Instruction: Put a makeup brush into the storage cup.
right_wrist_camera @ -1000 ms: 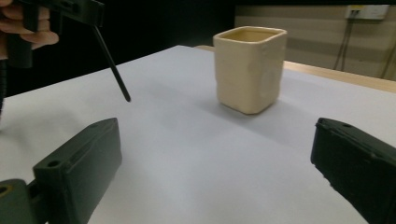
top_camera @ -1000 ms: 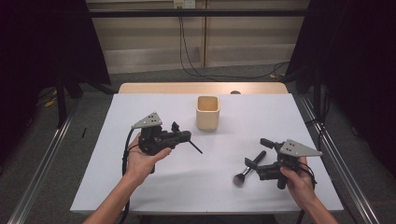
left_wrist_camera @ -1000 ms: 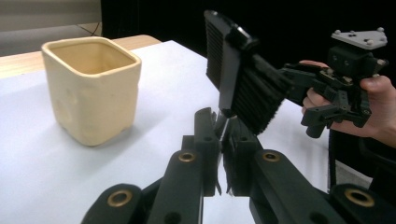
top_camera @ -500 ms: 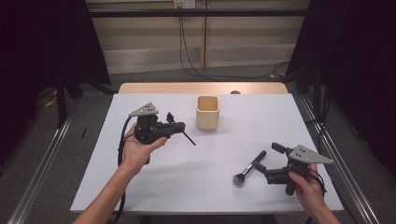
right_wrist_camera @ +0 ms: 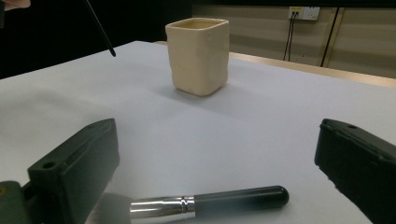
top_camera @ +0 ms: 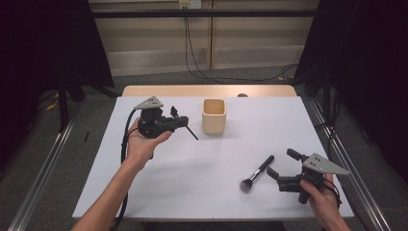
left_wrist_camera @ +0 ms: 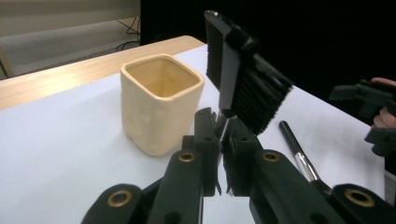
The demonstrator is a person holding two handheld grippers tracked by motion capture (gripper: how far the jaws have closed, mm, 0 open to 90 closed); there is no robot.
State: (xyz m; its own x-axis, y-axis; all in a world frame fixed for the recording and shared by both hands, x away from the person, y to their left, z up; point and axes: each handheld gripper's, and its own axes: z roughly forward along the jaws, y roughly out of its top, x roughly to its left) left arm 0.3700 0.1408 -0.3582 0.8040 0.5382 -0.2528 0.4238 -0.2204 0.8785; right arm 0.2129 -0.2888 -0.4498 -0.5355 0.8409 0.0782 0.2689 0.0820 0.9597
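Observation:
A cream square cup (top_camera: 214, 116) (left_wrist_camera: 159, 100) (right_wrist_camera: 200, 55) stands upright at the middle back of the white table (top_camera: 207, 163). My left gripper (top_camera: 175, 120) (left_wrist_camera: 219, 128) hovers left of the cup, shut on a black comb-like brush (left_wrist_camera: 247, 88). The brush's thin handle (top_camera: 191, 132) (right_wrist_camera: 99, 29) slants down toward the cup. A black makeup brush with a silver ferrule (top_camera: 257, 172) (right_wrist_camera: 219, 201) (left_wrist_camera: 299, 156) lies flat at the front right. Just to its right, my right gripper (top_camera: 281, 168) (right_wrist_camera: 217, 140) is open, with the brush handle lying low between its jaws, untouched.
A wooden strip (top_camera: 207, 91) runs along the table's far edge, with cables (top_camera: 192, 53) on the floor behind it. Metal rails (top_camera: 43, 178) flank the table on both sides. White tabletop lies between the cup and the makeup brush.
The left hand has carried its held brush up and toward the back of the table. The right gripper has drawn back slightly to the right of the makeup brush, which stayed put.

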